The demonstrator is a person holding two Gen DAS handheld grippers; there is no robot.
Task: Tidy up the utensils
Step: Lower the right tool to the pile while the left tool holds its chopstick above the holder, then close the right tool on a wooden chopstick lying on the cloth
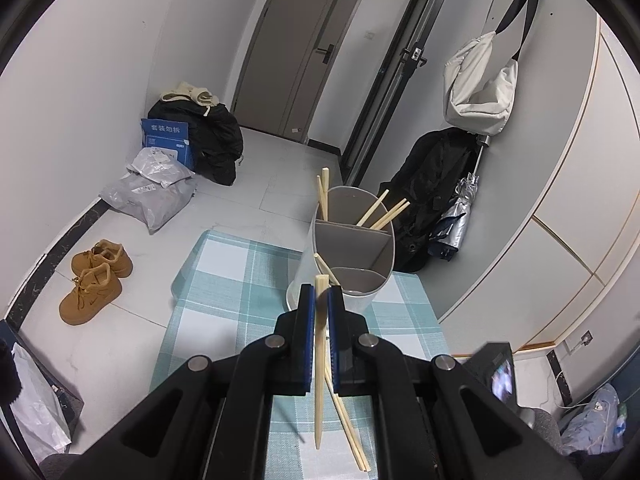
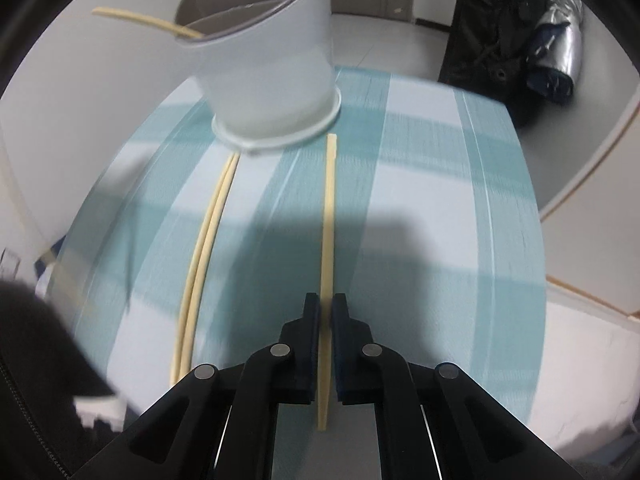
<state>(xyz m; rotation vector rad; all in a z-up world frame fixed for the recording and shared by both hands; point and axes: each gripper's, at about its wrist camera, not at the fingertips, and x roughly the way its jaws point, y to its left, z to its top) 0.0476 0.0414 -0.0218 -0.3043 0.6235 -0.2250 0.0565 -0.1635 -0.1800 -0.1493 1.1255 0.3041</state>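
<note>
A grey-white utensil holder (image 1: 352,248) with inner dividers stands at the far end of a teal checked table mat (image 1: 224,280). Several pale chopsticks stick out of it. My left gripper (image 1: 319,294) is shut on one chopstick (image 1: 319,380), held above the mat just in front of the holder. Two more chopsticks (image 1: 348,428) lie on the mat below it. In the right wrist view the holder (image 2: 272,68) is close ahead. My right gripper (image 2: 326,300) is shut on a chopstick (image 2: 329,216) that points at the holder's base. A pair of chopsticks (image 2: 204,248) lies on the mat to its left.
The mat covers a small table with rounded far corners. On the floor are tan shoes (image 1: 94,280), grey parcels (image 1: 150,192) and black bags (image 1: 212,140). A black bag and umbrella (image 1: 444,200) lean by the right wall. The right wrist view is motion-blurred.
</note>
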